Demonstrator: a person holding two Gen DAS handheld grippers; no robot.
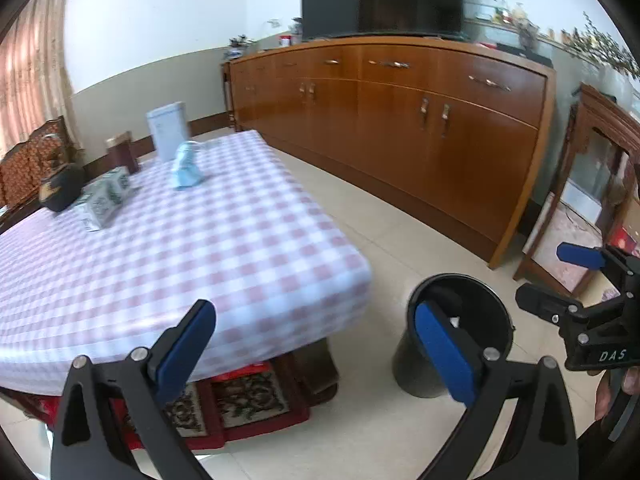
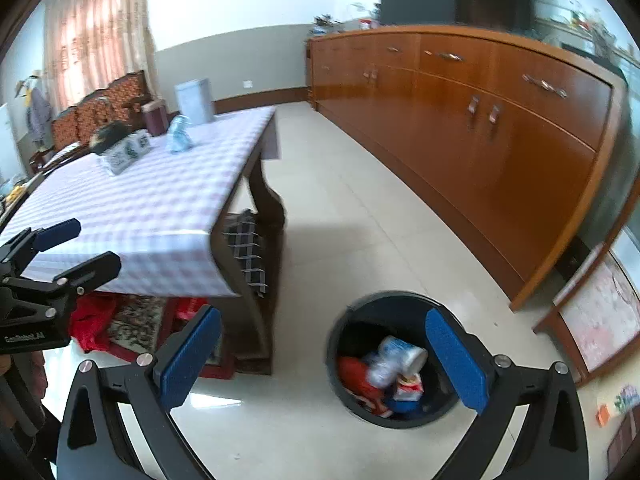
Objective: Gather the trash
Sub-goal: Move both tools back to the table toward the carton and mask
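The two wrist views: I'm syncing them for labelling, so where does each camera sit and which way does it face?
Left wrist: on the left gripper, looking across the pink checked tablecloth table; its open blue-padded fingers show, and the right gripper at right.
Right wrist: on the right gripper, tilted down into the black round trash bin; the left gripper shows at left.
Shared: table, bin, long brown wooden sideboard.

The right finger [image 1: 444, 356] hides part of the bin [image 1: 480, 312] in the left wrist view, so its contents stay unseen. In the right wrist view the trash [image 2: 392, 372] left of the right finger is blurred; only red, white and blue wrappers read.
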